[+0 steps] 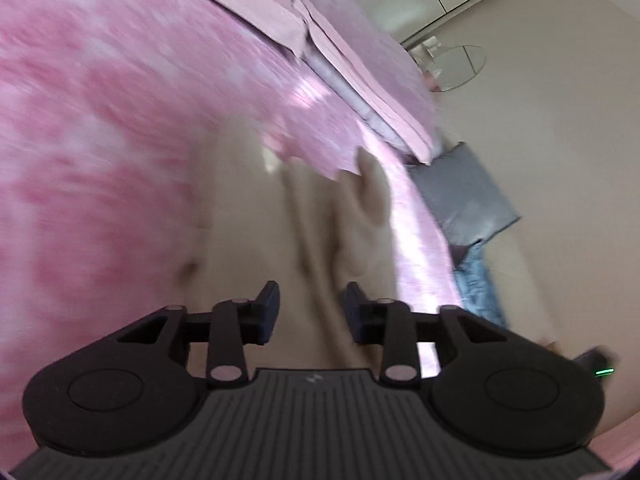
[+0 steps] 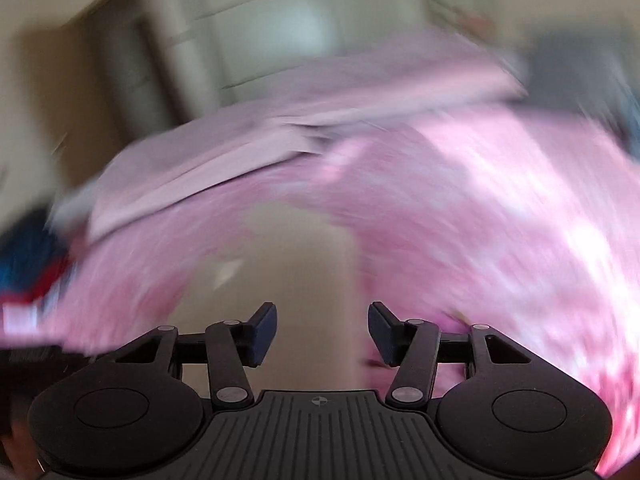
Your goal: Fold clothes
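Beige cloth: a pale garment lies on the pink bedspread, straight ahead of and below both tongs; blurred in both wrist views.
Garment in right view: the same beige patch shows between and beyond the right fingers.
Long axis: in the left view its folds and a seam run away from the camera, roughly along the line the left tongs point; the far end lies toward the folded pink bedding.
Left tongs: parted, nothing pinched; cloth shows through the gap but the pads do not press on it.
Right tongs: parted wider than the left, also empty; beige cloth shows in the gap below.
Which is nearer: hard to judge; the left view is filled more by the garment, so the left looks a little closer.
Bed edge: in the left view, right of the garment, the bedspread drops to the floor, where a grey cushion and some blue denim lie.
Step, as I judge it: both hands released, about to choose new edges to grip.
Next move turns on: taking the near edge with both tongs and carrying it along the long axis.
Risk: motion blur hides the hem, so a grip may catch bedspread too.
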Tool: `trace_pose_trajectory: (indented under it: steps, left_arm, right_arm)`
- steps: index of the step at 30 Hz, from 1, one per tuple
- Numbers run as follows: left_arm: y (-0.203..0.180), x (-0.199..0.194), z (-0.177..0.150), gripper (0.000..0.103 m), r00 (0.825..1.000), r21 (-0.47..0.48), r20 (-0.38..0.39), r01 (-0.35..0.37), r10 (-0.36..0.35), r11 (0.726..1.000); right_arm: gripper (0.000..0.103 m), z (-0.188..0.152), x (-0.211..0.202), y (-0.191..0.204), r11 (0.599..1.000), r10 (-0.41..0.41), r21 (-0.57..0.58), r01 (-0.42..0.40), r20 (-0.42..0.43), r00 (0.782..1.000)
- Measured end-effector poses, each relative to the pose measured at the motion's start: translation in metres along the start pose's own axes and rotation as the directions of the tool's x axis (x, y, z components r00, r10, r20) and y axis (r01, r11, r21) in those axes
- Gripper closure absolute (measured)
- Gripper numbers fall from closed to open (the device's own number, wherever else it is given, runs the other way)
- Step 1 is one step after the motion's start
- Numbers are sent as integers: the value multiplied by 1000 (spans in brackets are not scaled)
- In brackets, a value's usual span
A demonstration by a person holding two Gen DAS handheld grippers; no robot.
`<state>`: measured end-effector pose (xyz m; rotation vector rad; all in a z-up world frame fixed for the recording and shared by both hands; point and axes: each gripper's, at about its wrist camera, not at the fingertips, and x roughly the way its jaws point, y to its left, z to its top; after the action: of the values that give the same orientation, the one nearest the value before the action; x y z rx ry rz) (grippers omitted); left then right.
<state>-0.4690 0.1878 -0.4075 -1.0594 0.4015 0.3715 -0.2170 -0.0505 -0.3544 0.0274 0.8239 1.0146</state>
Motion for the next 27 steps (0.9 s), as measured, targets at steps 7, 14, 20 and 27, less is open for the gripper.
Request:
trace_pose_trajectory:
  steps: [7, 14, 20, 27]
  left_arm:
    - [16, 66, 13, 64, 988, -204, -64, 124, -140, 971]
    - [17, 85, 14, 65, 979, -177, -73, 177, -192, 968]
    - [-9, 67, 29, 92, 984, 80, -53, 173, -169, 982]
    - [30, 11, 45, 92, 992, 107, 81, 88, -97, 990]
  right_arm:
    - [49, 0, 59, -60, 968, 58, 250, -20, -145, 988]
    - [49, 3, 75, -44, 993, 23, 114, -4, -161, 987]
    - [70, 2, 83, -30, 995, 56, 93, -41, -165, 985]
    - [71, 4, 85, 23, 993, 112, -13, -114, -133, 985]
